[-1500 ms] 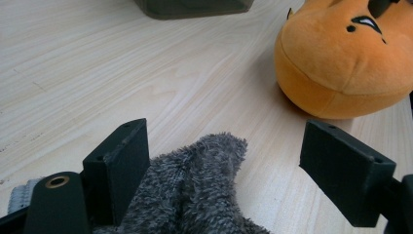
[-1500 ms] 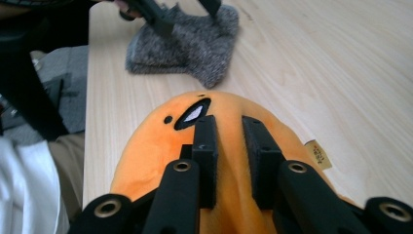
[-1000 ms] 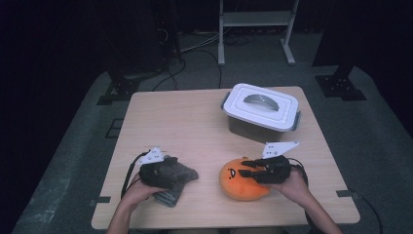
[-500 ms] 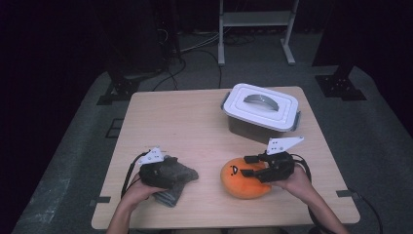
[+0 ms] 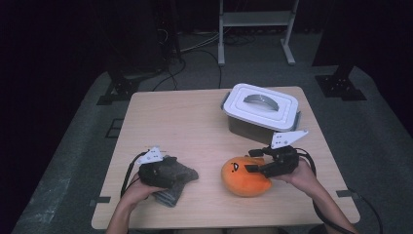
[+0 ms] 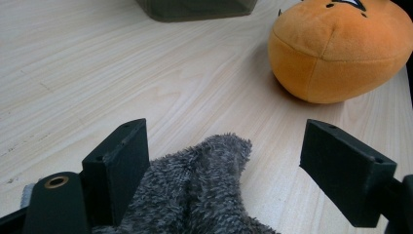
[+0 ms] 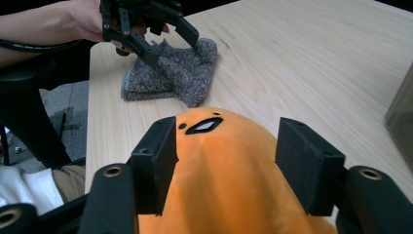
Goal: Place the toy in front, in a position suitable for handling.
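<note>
Straddling orange plush toy (image 7: 229, 161): right claw (image 7: 226, 163) just opened | left claw (image 6: 224, 165) wide over grey cloth (image 6: 195, 195)

Right gripper (image 7: 226, 165) is seen from behind its two black jaws, set wide apart either side of the orange plush toy (image 7: 229, 180); the jaws have just been opening, and the pads are not pressed into the plush. The toy's face markings are pointed away, toward the far table edge. Farther off, a grey fuzzy cloth (image 7: 170, 75) is lying on the wooden table (image 7: 311, 53), with the left gripper (image 7: 170, 41) spread over it, held by a hand (image 7: 87, 19).
</note>
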{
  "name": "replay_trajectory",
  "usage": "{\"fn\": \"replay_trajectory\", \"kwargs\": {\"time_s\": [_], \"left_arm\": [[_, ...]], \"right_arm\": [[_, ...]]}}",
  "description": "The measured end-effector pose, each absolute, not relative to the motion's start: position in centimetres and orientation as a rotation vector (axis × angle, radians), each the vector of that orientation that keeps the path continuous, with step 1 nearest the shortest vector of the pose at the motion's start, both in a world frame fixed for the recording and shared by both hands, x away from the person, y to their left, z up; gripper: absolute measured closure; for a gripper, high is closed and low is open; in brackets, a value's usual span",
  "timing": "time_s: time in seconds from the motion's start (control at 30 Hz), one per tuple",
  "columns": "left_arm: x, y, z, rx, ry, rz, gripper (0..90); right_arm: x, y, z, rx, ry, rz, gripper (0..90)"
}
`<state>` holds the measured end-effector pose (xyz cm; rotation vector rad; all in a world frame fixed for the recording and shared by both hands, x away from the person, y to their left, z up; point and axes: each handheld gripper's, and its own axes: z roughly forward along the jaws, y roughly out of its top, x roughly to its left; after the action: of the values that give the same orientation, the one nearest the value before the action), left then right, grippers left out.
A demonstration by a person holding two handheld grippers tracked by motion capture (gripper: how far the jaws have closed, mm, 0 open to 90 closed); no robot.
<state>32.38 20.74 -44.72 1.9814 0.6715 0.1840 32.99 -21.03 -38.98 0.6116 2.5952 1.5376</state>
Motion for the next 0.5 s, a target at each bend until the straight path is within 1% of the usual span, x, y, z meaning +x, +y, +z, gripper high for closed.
{"fn": "replay_trajectory", "kwargs": {"time_s": [0.13, 0.5], "left_arm": [[32.4, 20.7, -44.7, 1.980, 0.668, 0.184, 17.0], [32.4, 20.9, -44.6, 1.973, 0.672, 0.184, 15.8]], "right_arm": [[33.4, -21.4, -38.5, 0.608, 2.588, 1.538, 36.6], [34.4, -22.3, -36.8, 0.591, 2.569, 1.508, 34.5]]}}
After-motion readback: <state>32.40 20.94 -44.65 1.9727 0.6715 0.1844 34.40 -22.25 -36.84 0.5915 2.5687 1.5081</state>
